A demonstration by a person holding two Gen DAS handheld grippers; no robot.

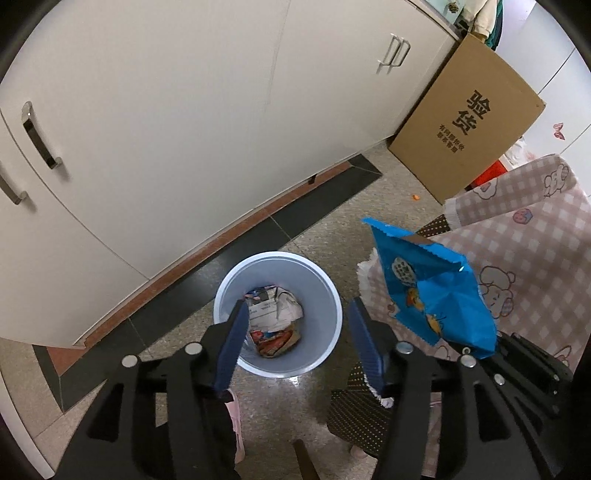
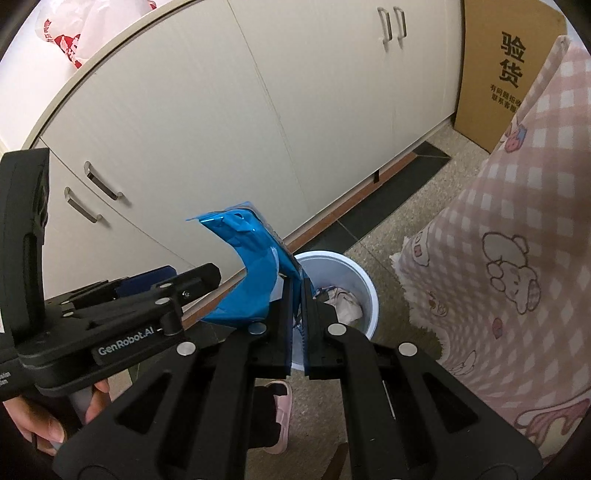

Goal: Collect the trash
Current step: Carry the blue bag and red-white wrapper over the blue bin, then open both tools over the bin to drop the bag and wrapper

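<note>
Blue snack bag (image 2: pixel 255 273) pinched between right gripper's (image 2: pixel 295 291) fingers.

The left gripper (image 1: pixel 295 334) points steeply down, its blue-padded jaws standing apart with nothing between them. The right gripper (image 2: pixel 297 295) tilts down too, jaws pinched nearly together. A hand (image 2: pixel 55 413) at lower left apparently grips the left gripper's handle.

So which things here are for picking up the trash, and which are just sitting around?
For the job:
- blue bag, pinched in the right gripper
- bin, already holding wrappers
- left gripper, jaws open over the bin

Just there:
- cardboard box
- checked cloth
- cupboards
- plastic bag up on the counter
</note>
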